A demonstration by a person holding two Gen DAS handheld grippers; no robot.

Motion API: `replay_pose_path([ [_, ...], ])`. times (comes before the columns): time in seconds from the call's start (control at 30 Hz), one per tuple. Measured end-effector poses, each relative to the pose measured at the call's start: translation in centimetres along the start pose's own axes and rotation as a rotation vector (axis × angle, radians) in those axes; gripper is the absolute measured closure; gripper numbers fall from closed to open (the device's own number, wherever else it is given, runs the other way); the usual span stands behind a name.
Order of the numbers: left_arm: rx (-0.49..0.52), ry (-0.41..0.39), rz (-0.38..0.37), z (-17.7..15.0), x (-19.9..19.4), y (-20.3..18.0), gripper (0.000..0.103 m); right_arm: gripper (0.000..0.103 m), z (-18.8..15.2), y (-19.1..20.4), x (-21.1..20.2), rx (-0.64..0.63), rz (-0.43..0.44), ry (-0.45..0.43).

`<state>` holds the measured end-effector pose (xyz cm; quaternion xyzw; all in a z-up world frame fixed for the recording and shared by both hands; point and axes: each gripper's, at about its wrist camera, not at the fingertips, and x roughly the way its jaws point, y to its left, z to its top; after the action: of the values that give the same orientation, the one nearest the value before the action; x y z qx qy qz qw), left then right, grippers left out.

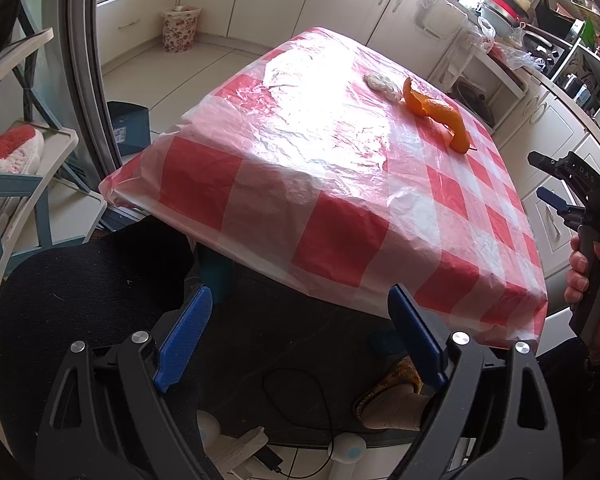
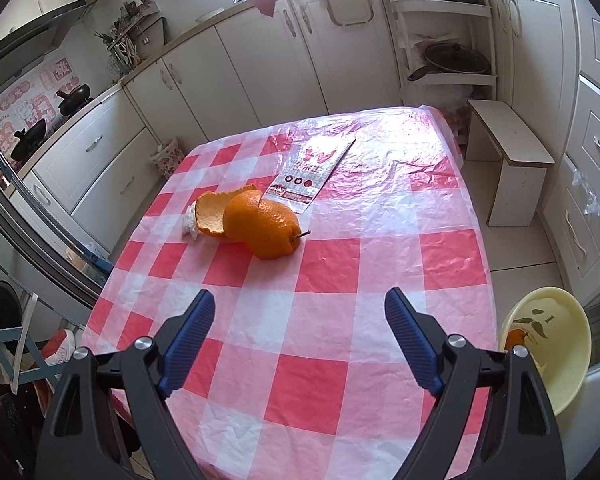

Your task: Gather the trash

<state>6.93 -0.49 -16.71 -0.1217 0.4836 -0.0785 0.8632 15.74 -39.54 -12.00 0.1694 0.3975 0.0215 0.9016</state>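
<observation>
An orange peel (image 2: 256,222) lies on the red-and-white checked tablecloth (image 2: 324,264), with a crumpled white tissue (image 2: 190,222) touching its left side and a flat printed wrapper (image 2: 312,172) just behind it. In the left wrist view the peel (image 1: 436,112) and tissue (image 1: 382,85) lie at the table's far right. My right gripper (image 2: 300,304) is open and empty above the table's near part, short of the peel. My left gripper (image 1: 300,300) is open and empty below the table's near edge. The right gripper (image 1: 556,184) also shows at the right edge of the left wrist view.
A pale yellow bin (image 2: 548,344) holding orange scraps stands by the table's right edge. A small stool (image 2: 508,152) stands at the far right. Kitchen cabinets (image 2: 260,64) ring the room. A floral basket (image 1: 180,30) sits on the floor. A black chair seat (image 1: 84,300) is under the left gripper.
</observation>
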Motion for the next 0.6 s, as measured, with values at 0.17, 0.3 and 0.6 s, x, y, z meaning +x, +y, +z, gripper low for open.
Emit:
replay_pose_path([
  [0.17, -0.001, 0.000, 0.000, -0.01, 0.01, 0.00, 0.017, 0.020, -0.04, 0.01, 0.01, 0.002, 0.000, 0.001],
  [0.3, -0.001, 0.000, 0.000, 0.01, 0.00, 0.05, 0.017, 0.020, -0.06, 0.02, 0.08, 0.000, 0.000, 0.003],
  [0.6, -0.001, 0.002, -0.002, -0.09, 0.10, 0.03, 0.017, 0.020, -0.10, 0.05, 0.14, -0.001, -0.001, 0.004],
])
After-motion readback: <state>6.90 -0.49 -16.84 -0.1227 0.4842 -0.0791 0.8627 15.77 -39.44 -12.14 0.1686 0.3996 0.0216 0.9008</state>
